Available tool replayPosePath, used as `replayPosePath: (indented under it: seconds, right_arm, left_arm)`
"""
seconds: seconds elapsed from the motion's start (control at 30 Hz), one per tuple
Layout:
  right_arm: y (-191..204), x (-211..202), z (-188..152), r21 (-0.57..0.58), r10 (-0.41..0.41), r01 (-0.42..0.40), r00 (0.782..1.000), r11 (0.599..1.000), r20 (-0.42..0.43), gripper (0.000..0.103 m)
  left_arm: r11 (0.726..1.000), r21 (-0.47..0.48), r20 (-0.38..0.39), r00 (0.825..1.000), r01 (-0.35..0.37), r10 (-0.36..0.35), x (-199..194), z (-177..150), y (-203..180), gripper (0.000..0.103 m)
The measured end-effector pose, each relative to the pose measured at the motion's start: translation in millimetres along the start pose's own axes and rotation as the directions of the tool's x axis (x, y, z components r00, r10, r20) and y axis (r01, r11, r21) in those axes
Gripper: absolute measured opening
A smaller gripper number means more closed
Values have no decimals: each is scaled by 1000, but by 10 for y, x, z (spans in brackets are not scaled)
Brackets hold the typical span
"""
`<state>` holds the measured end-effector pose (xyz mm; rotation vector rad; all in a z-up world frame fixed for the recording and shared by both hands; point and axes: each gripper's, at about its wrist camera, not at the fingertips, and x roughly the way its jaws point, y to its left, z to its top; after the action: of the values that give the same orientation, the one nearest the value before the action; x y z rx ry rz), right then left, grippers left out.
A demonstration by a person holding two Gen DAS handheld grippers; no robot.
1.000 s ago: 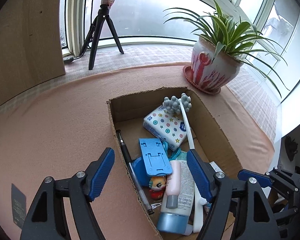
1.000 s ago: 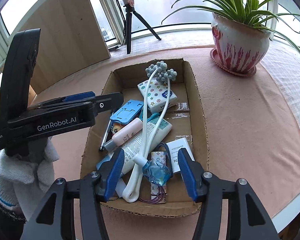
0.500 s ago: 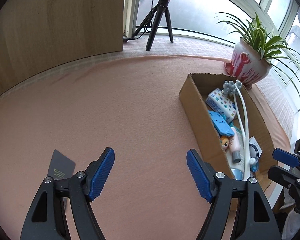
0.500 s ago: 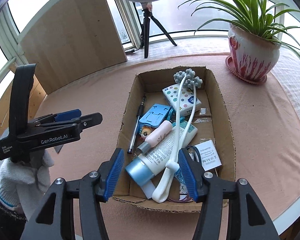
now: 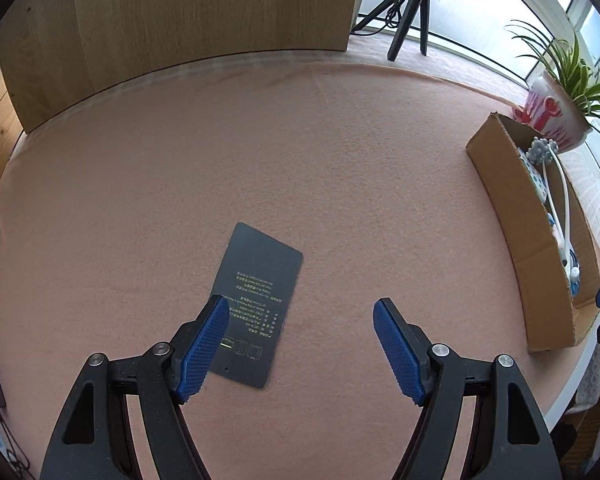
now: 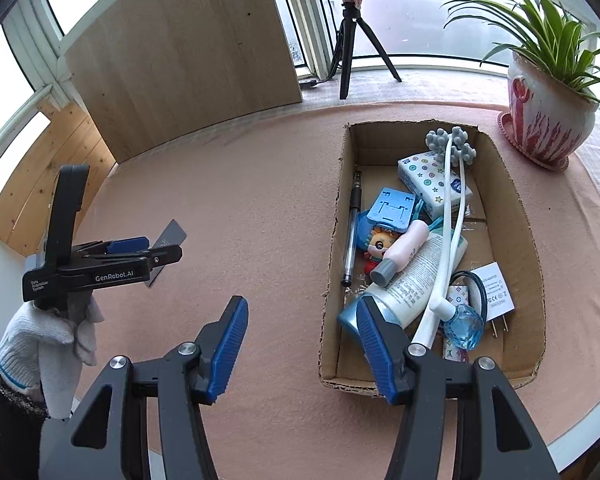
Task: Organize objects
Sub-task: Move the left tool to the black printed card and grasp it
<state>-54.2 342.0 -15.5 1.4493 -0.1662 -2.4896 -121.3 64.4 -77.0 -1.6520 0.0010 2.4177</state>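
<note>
Both jaws stand open, nothing between the pads.
Left gripper [image 5: 301, 344] hangs over the dark card [image 5: 257, 305], well apart from the cardboard box [image 6: 334, 240]; right gripper [image 6: 298, 346] hovers beside that box.

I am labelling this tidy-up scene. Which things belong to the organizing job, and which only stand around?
Job things:
dark card
cardboard box
left tongs, open over the card

Only standing around:
potted plant
tripod
wooden board
</note>
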Motion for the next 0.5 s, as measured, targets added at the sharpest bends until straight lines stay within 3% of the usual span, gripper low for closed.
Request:
replayPosePath:
  seconds: [0.2,0.5]
  right_arm:
    - [196,24,-88,-22,-19,18,1000,1000,-13,53]
    - [332,72,-190,-7,-16,15,999,1000,-36,53]
  left_arm:
    - [998,46,-40,998,-39,41,142,12,164,78]
    - [995,96,-100,995,2,8,233,46,296,73]
